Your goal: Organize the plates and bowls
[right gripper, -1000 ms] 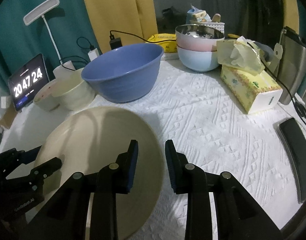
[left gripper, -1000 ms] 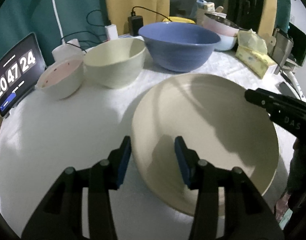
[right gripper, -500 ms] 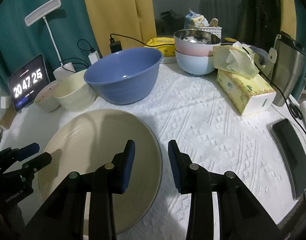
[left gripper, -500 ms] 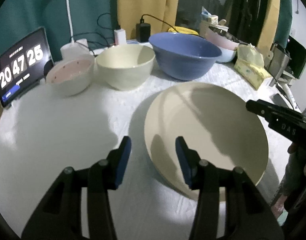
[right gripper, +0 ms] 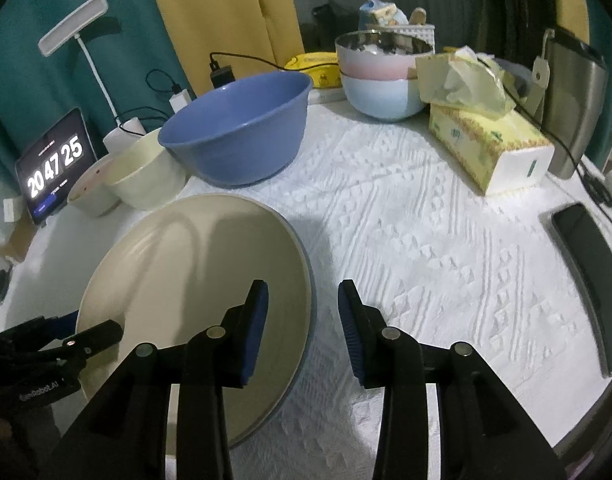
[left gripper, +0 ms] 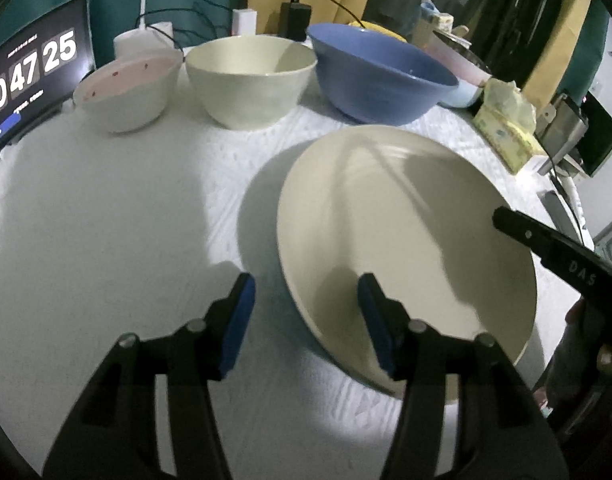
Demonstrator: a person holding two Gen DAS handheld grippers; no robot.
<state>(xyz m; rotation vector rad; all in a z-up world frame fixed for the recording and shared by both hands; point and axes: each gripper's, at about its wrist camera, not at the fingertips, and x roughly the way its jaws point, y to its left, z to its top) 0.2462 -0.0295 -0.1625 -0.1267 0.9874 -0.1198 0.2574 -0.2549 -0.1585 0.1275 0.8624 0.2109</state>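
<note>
Left wrist, plate (left gripper: 405,220) rim between parted fingers (left gripper: 236,320)

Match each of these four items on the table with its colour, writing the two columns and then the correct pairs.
Items:
1. large plate
2. big bowl behind the plate
3. tissue box
4. tablet clock

Colours:
A. blue
B. black screen, white digits
C. cream
D. yellow and white

Pairs: 1-C, 2-A, 3-D, 4-B
</note>
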